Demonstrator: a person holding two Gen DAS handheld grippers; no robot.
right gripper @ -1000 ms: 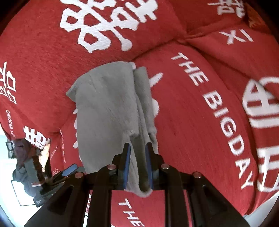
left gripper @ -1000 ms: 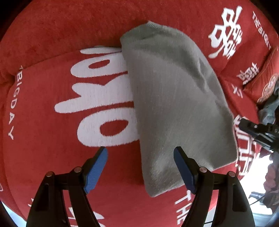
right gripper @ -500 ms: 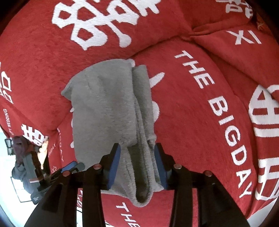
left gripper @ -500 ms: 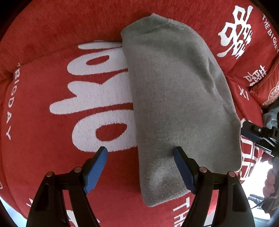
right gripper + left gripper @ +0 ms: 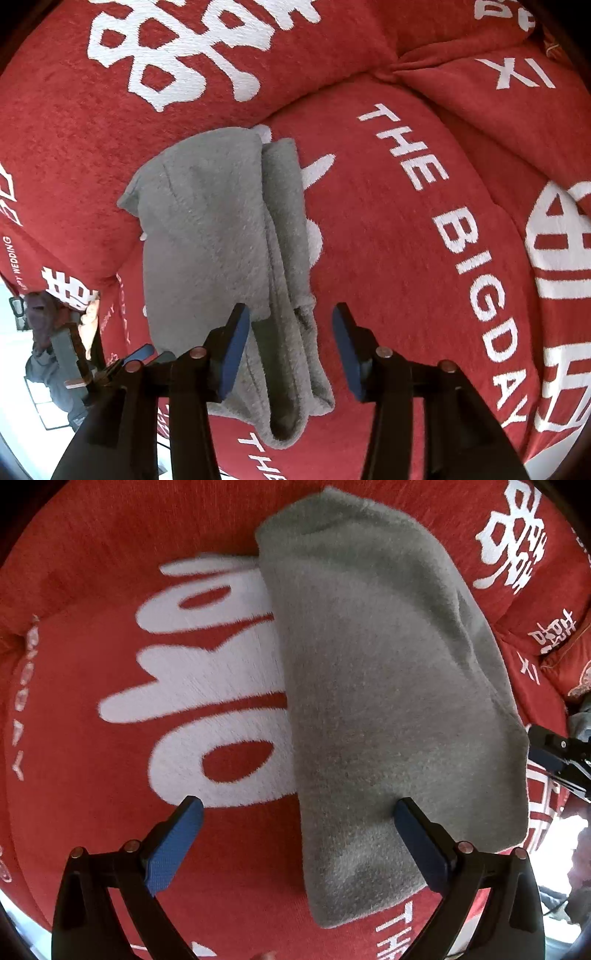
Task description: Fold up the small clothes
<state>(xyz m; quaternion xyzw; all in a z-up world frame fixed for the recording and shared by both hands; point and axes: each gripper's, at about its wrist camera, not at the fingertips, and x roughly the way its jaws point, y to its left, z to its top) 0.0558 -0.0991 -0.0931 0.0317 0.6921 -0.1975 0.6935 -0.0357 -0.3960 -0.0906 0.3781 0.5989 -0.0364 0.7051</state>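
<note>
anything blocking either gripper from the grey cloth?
Nothing visible. The grey cloth lies folded on the red cover, bare on top. The left gripper is open over the cloth's left edge; the right gripper is open, straddling the layered edge. Neither holds it.

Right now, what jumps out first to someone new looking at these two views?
A gray folded garment lies in the middle of a bright red cover with big white lettering, including "THE BIGDAY" to its right in the right wrist view. The left hand-held gripper is open, with its blue fingers astride the garment's left edge. The right hand-held gripper is also open, over the garment's near end.
</note>
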